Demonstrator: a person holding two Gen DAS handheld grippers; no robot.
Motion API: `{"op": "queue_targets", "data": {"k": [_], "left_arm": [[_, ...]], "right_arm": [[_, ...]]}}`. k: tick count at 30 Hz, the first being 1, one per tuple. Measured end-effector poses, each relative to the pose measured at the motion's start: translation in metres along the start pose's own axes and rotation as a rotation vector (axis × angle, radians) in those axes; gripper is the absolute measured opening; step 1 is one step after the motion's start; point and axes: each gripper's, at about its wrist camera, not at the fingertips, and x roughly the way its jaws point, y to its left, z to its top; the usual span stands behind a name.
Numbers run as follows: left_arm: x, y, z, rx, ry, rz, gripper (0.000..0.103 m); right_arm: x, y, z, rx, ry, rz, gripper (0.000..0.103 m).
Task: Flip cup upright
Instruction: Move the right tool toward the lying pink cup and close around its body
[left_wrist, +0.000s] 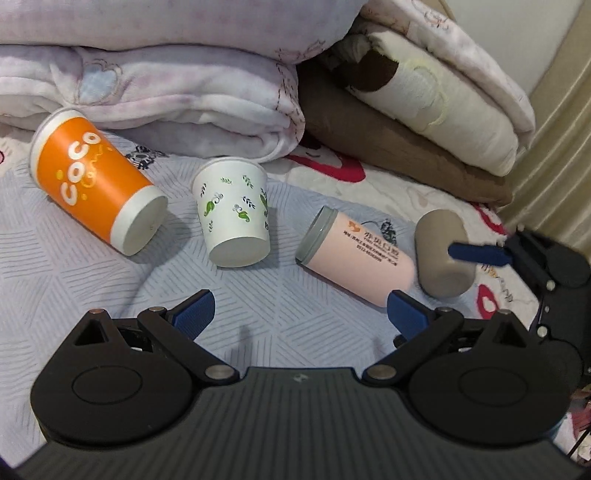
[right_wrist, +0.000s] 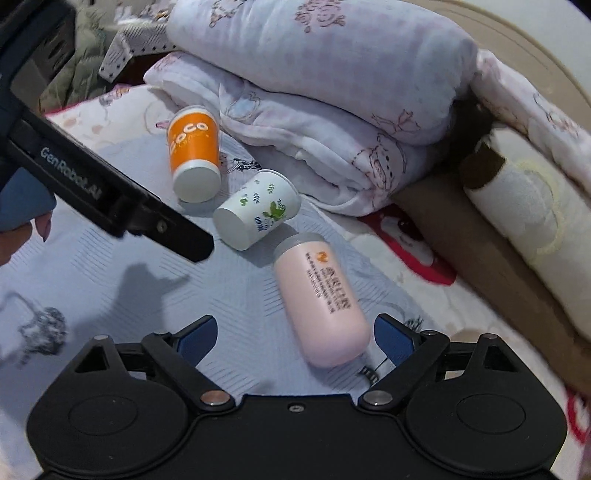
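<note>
Four cups lie on their sides on the bed sheet (left_wrist: 92, 280). An orange COCO cup (left_wrist: 98, 184) is at the left and shows in the right wrist view (right_wrist: 194, 157). A white leaf-print cup (left_wrist: 236, 214) lies beside it (right_wrist: 258, 208). A pink cup with a grey rim (left_wrist: 356, 258) lies right of centre (right_wrist: 321, 299). A beige cup (left_wrist: 443, 253) lies at the far right. My left gripper (left_wrist: 301, 314) is open and empty, in front of the cups. My right gripper (right_wrist: 295, 336) is open, its jaws either side of the pink cup's base; one blue finger (left_wrist: 480, 254) reaches the beige cup.
Folded lilac blankets (left_wrist: 166, 81) are stacked behind the cups. A brown and cream pile of bedding (left_wrist: 424, 110) lies at the back right. The left gripper's black body (right_wrist: 103, 192) crosses the left of the right wrist view. A beige wall edge (left_wrist: 554, 129) is at far right.
</note>
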Motion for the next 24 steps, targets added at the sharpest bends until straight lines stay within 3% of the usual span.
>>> {"op": "queue_targets", "data": {"k": [5, 12, 17, 20, 24], "left_arm": [[0.011, 0.003, 0.001, -0.017, -0.002, -0.028, 0.1], [0.017, 0.021, 0.003, -0.059, 0.016, -0.035, 0.1], [0.02, 0.026, 0.004, -0.067, 0.027, -0.05, 0.1], [0.021, 0.029, 0.003, -0.061, 0.03, -0.049, 0.1], [0.02, 0.031, 0.002, -0.068, 0.037, -0.052, 0.1]], "right_arm": [[0.03, -0.005, 0.005, -0.098, 0.028, -0.005, 0.093], [0.065, -0.008, 0.009, -0.169, 0.069, 0.004, 0.083], [0.08, -0.018, 0.009, -0.125, 0.085, -0.003, 0.082], [0.08, -0.025, 0.01, -0.059, 0.086, 0.038, 0.084], [0.091, -0.029, 0.007, -0.027, 0.145, 0.06, 0.071]]}}
